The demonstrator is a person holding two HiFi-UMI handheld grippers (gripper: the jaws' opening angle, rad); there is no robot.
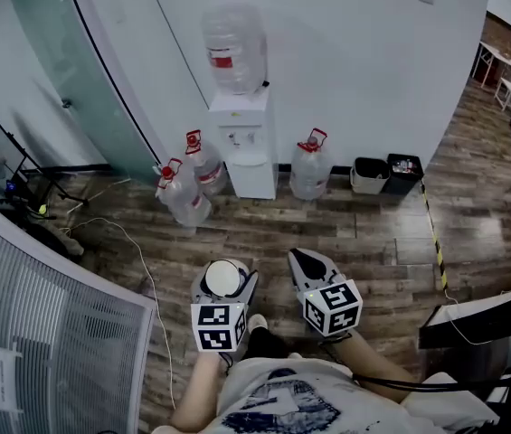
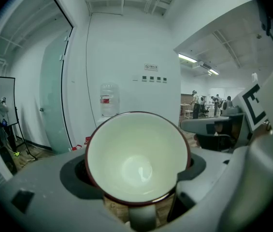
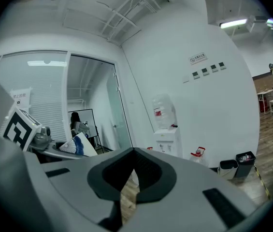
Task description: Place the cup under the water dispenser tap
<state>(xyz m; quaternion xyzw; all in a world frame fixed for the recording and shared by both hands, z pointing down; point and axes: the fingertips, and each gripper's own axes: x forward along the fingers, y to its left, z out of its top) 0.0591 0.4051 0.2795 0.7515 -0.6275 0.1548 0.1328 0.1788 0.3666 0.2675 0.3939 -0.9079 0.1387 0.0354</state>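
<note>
A cup point(image 1: 222, 279) with a white inside and a dark red rim sits between the jaws of my left gripper point(image 1: 225, 268), which is shut on its sides. In the left gripper view the cup point(image 2: 137, 158) fills the middle, mouth towards the camera, with the left gripper point(image 2: 138, 167) closed round it. My right gripper point(image 1: 302, 259) is beside it, shut and empty; its jaws point(image 3: 135, 153) meet at the tip. The white water dispenser point(image 1: 241, 143) with a bottle on top stands against the far wall, well ahead of both grippers. Both gripper views show the dispenser point(image 2: 108, 100) point(image 3: 167, 134) small and distant.
Three water jugs point(image 1: 185, 197) point(image 1: 205, 161) point(image 1: 310, 165) stand on the wood floor around the dispenser. Two bins point(image 1: 370, 174) point(image 1: 402, 174) sit to its right. A glass door point(image 1: 92, 70) is at left, a ribbed partition point(image 1: 47, 333) near left, a desk edge point(image 1: 472, 315) near right.
</note>
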